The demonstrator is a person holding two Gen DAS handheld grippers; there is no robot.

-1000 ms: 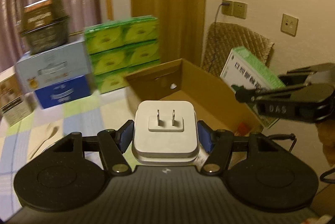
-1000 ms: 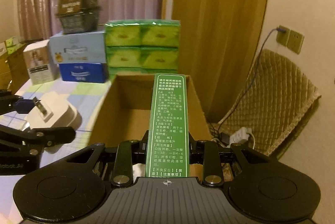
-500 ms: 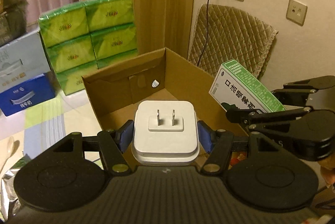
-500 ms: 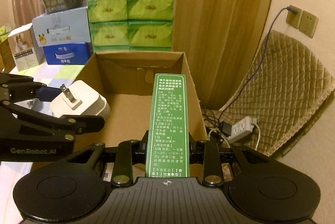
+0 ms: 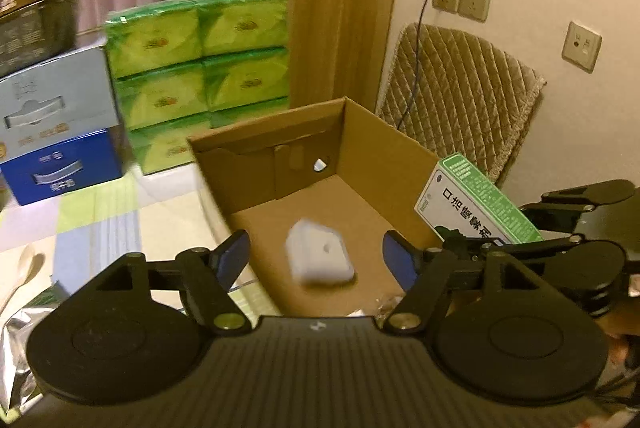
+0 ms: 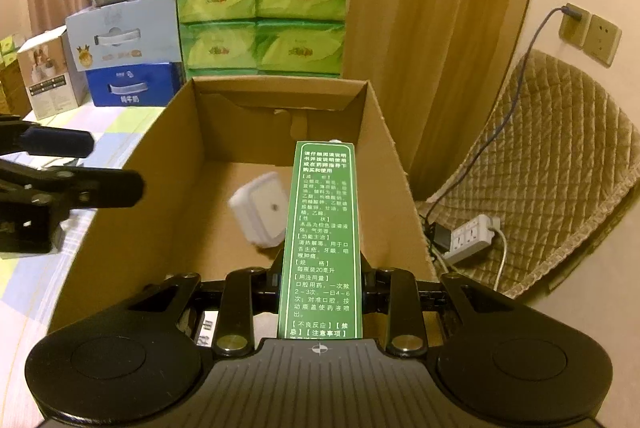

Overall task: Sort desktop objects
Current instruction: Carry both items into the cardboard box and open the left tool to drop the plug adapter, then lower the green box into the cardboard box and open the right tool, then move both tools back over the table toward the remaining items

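Box open on top; floor mostly bare, charger near middle. Tissue packs stacked close behind far wall. Left gripper hangs beside left wall.

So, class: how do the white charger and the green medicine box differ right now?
The white charger is loose inside the cardboard box, blurred; the green medicine box is clamped in the right gripper. The charger is squat and rounded; the medicine box long and flat-sided. Both are over the cardboard box.

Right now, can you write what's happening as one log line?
left gripper: opening, nothing between pads | white charger: dropping into cardboard box | right gripper: shut on green medicine box
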